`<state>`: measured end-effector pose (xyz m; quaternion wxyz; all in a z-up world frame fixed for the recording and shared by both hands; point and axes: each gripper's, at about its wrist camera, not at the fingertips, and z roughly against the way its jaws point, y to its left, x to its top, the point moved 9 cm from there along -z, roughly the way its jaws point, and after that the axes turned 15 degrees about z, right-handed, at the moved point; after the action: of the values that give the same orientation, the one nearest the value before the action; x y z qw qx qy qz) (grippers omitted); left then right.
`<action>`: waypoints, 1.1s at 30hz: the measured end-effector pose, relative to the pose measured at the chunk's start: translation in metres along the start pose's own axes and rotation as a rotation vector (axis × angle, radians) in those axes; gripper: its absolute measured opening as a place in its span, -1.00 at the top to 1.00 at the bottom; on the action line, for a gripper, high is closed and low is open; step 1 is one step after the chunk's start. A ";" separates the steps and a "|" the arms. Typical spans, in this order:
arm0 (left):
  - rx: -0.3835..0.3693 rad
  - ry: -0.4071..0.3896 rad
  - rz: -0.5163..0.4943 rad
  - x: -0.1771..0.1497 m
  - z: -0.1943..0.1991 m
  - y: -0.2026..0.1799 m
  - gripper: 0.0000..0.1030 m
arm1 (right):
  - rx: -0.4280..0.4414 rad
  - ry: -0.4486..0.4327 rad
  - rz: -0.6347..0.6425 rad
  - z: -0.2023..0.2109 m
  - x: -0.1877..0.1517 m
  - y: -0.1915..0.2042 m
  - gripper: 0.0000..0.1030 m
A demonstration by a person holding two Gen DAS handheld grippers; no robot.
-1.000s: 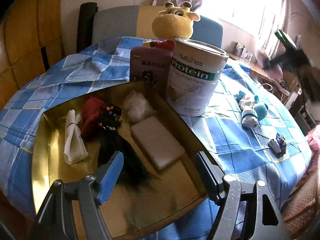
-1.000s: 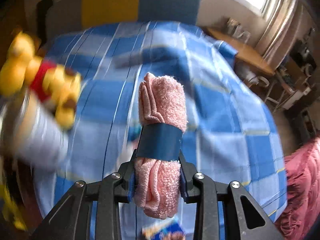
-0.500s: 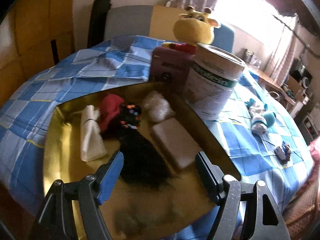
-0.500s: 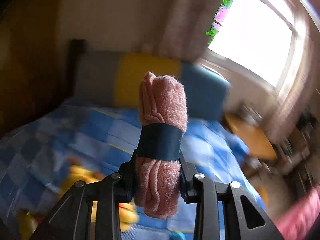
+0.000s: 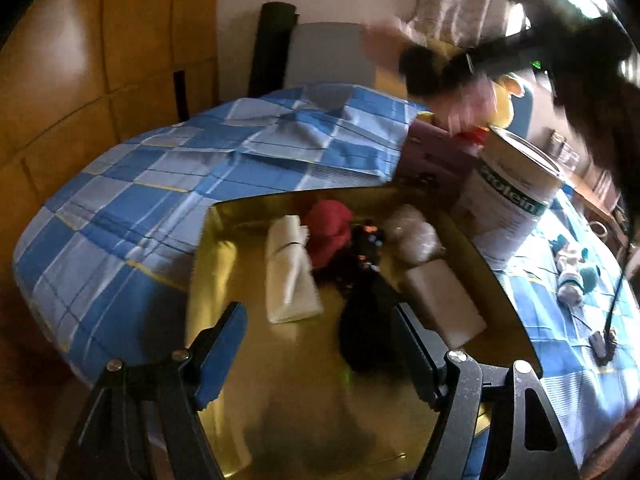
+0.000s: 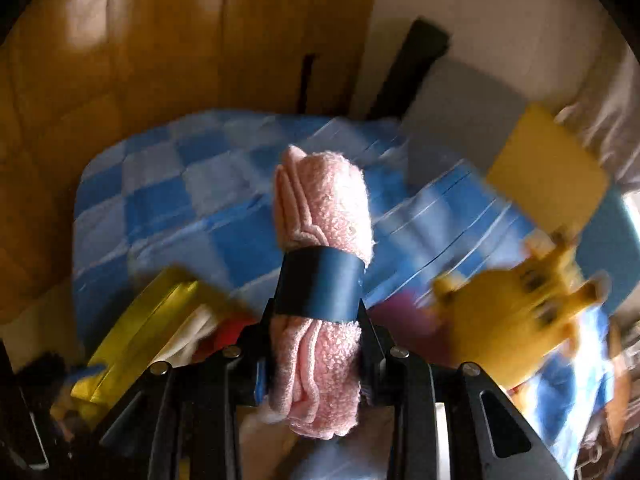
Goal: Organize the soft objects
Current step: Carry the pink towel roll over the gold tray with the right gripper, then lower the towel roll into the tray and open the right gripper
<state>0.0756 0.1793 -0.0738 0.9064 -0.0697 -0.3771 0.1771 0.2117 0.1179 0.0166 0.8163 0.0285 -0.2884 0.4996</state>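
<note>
Pink towel [image 6: 324, 248], rolled and banded in dark blue, clamped upright between the fingers of the right gripper [image 6: 318, 354], held in the air over the blue checked tablecloth [image 6: 168, 208]. Yellow plush toy [image 6: 516, 316] blurred at the right. Left gripper [image 5: 320, 344] hangs with jaws apart and nothing between them, above the gold tray [image 5: 224, 264] on the table. In the tray: white cloth roll [image 5: 290, 272], red soft item [image 5: 330, 228], black tassel (blurred) [image 5: 360, 332], white block [image 5: 444, 304]. Protein tin [image 5: 516, 196] stands beside the tray.
</note>
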 end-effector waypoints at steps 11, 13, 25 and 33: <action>0.065 -0.025 0.058 0.003 0.005 0.025 -0.45 | 0.237 0.101 -0.244 -0.062 -0.099 0.079 0.36; 0.066 -0.027 0.062 0.002 0.005 0.025 -0.45 | 0.259 0.105 -0.283 -0.064 -0.109 0.089 0.35; 0.062 -0.024 0.048 -0.006 0.013 0.018 -0.52 | 0.216 0.067 -0.393 -0.061 -0.131 0.092 0.09; 0.036 -0.035 0.024 -0.010 0.020 0.005 -0.57 | 0.151 -0.027 -0.437 -0.023 -0.135 0.070 0.04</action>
<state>0.0538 0.1796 -0.0678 0.8986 -0.0549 -0.3888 0.1959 0.1189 0.0527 -0.0863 0.8968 0.1580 -0.2478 0.3307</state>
